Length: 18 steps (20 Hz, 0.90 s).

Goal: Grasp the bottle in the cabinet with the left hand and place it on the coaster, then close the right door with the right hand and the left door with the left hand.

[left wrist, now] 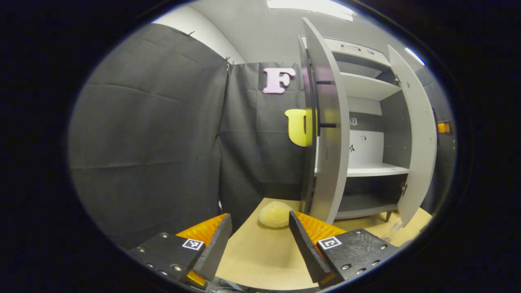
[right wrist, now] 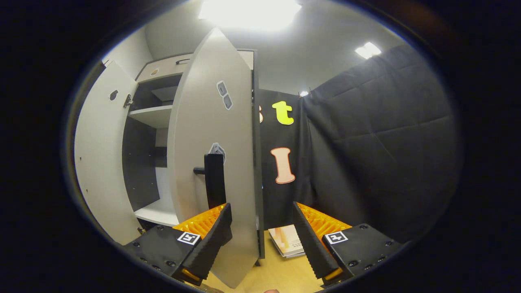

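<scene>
Left gripper view: cabinet (left wrist: 366, 134) stands on the table (left wrist: 260, 260) at right, both doors swung open; left door (left wrist: 327, 134) nearest, edge-on, right door (left wrist: 415, 138) farther right. Shelves (left wrist: 372, 169) inside, between the doors. Round pad (left wrist: 275, 214) lies on the table just left of the left door's foot, behind the gripper fingers. Bottle (left wrist: 392, 232) stands on the table before the cabinet, near the right door's lower edge. Right gripper view: right door (right wrist: 215, 162) directly ahead, handle (right wrist: 214, 179) on its front; booklet (right wrist: 288, 241) on the table right of it.
</scene>
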Each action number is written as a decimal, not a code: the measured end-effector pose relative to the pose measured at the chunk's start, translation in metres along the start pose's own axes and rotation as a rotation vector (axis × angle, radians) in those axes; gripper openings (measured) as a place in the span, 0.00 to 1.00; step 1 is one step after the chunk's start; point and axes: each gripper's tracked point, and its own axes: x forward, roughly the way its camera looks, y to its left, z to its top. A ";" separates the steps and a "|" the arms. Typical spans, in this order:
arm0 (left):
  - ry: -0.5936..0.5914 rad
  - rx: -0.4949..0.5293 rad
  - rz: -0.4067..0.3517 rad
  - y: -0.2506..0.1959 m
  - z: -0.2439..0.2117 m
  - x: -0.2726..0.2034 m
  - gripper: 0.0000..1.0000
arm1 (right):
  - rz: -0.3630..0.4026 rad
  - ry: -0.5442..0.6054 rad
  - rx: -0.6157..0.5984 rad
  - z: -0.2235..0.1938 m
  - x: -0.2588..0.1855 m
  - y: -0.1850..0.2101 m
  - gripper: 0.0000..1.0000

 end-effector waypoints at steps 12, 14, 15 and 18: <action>-0.019 -0.032 0.054 0.022 0.008 -0.011 0.86 | 0.107 0.040 0.008 -0.015 0.022 0.052 0.95; -0.019 -0.046 0.058 0.025 0.009 -0.014 0.87 | 0.112 0.049 -0.008 -0.019 0.024 0.056 0.95; -0.019 -0.049 0.060 0.027 0.010 -0.016 0.86 | 0.114 0.050 -0.015 -0.021 0.024 0.058 0.95; -0.024 -0.040 0.064 0.029 0.015 -0.017 0.86 | 0.117 0.051 -0.037 -0.024 0.019 0.054 0.96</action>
